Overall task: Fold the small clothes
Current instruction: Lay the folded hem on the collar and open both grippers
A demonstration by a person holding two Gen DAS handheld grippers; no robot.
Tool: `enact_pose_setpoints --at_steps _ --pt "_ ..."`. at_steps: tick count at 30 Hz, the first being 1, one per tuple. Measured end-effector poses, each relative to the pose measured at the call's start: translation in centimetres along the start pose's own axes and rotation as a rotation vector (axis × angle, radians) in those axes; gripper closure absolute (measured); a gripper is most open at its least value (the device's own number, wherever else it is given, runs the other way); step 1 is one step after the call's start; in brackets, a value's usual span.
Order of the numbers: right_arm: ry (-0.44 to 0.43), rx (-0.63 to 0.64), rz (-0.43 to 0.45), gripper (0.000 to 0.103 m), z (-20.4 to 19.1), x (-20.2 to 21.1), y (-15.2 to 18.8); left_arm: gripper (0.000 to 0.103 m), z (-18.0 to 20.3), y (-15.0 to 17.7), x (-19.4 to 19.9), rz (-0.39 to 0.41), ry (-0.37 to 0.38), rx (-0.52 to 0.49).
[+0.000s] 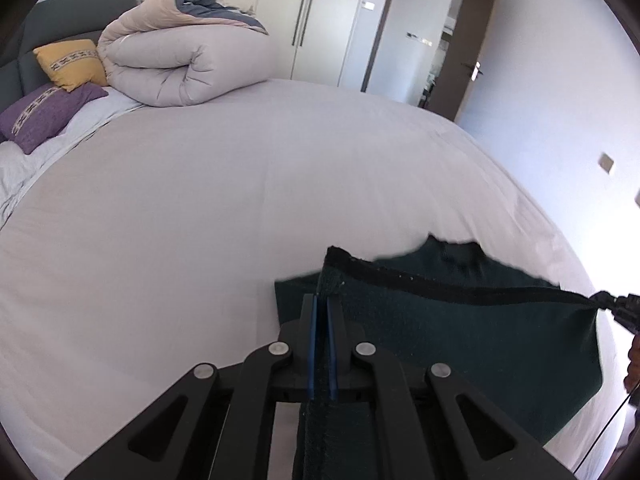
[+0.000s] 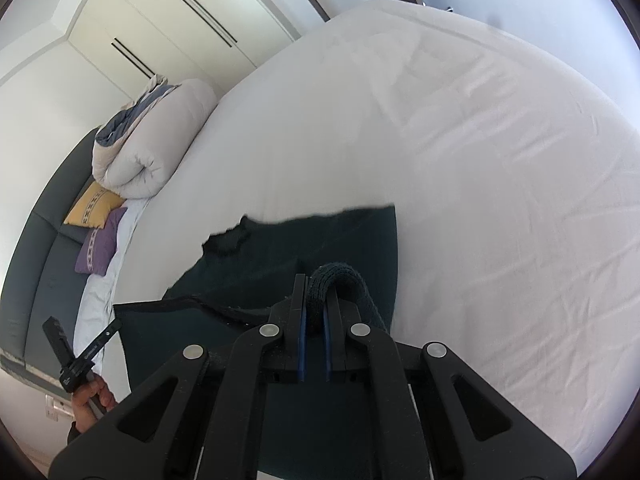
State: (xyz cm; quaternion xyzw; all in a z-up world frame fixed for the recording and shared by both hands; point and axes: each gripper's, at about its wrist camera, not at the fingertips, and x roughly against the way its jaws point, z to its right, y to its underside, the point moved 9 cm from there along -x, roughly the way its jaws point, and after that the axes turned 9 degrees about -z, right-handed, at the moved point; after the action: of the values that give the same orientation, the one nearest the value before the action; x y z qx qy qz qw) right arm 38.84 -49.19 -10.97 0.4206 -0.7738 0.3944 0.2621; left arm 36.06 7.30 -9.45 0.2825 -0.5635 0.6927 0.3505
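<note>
Now left tongs (image 1: 325,300) clamped on dark green garment (image 1: 460,320) hem, right tongs (image 2: 314,304) pinching its far corner

Dark teal garment (image 1: 460,332) with a black band along its upper hem. Black grippers, left (image 1: 323,304) and right (image 2: 315,304), with blue pads (image 1: 312,344) inside the jaws and silver rivets. Plain white bed sheet (image 1: 200,208). At 10 o'clock, a beige duvet (image 1: 180,64) with a grey-blue inner side; beside it a yellow pillow (image 1: 72,64) and a purple pillow (image 1: 44,114), each crossed by a pale patterned stripe. Dark grey headboard (image 1: 48,24), cream wardrobe (image 1: 280,12), brown door frame (image 1: 472,48).
</note>
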Motion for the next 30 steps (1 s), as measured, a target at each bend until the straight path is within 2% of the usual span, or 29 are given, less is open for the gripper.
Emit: enact_pose_setpoints --at_steps 6,16,18,20,22,23,24,25,27,30 --pt "0.038 -0.027 -0.027 0.098 0.6 -2.9 -3.4 0.099 -0.7 -1.3 -3.2 -0.048 -0.008 0.038" --pt "0.093 -0.09 -0.095 0.097 3.3 -9.8 -5.7 0.099 -1.8 -0.6 -8.4 -0.106 -0.049 0.074" --pt "0.072 -0.133 -0.114 0.096 3.9 -11.4 -5.5 0.097 -2.1 -0.2 -9.5 -0.128 -0.037 0.095" --pt "0.014 -0.173 -0.105 0.094 4.5 -11.6 -5.5 0.097 -2.3 0.0 -9.9 -0.131 -0.005 0.118" --pt "-0.026 -0.19 -0.073 0.081 4.8 -11.0 -5.6 0.086 -2.7 0.0 -9.4 -0.115 -0.009 0.131" --pt "-0.025 -0.187 -0.052 0.074 4.9 -10.5 -5.7 0.073 -3.1 0.0 -9.0 -0.107 -0.023 0.14" --pt "-0.014 -0.187 -0.023 0.049 5.1 -9.7 -5.9 0.066 -3.4 -0.1 -8.7 -0.1 -0.024 0.147" --pt "0.0 -0.203 0.018 0.026 5.5 -8.7 -6.2 0.066 -3.5 0.0 -8.5 -0.098 -0.019 0.151" --pt "0.001 -0.245 0.103 0.023 6.2 -6.7 -7.1 0.066 -3.9 0.1 -8.0 -0.101 -0.022 0.159" --pt "-0.005 -0.229 0.118 0.025 5.6 -4.9 -7.2 0.066 -3.6 -0.4 -6.0 -0.049 -0.019 0.165"
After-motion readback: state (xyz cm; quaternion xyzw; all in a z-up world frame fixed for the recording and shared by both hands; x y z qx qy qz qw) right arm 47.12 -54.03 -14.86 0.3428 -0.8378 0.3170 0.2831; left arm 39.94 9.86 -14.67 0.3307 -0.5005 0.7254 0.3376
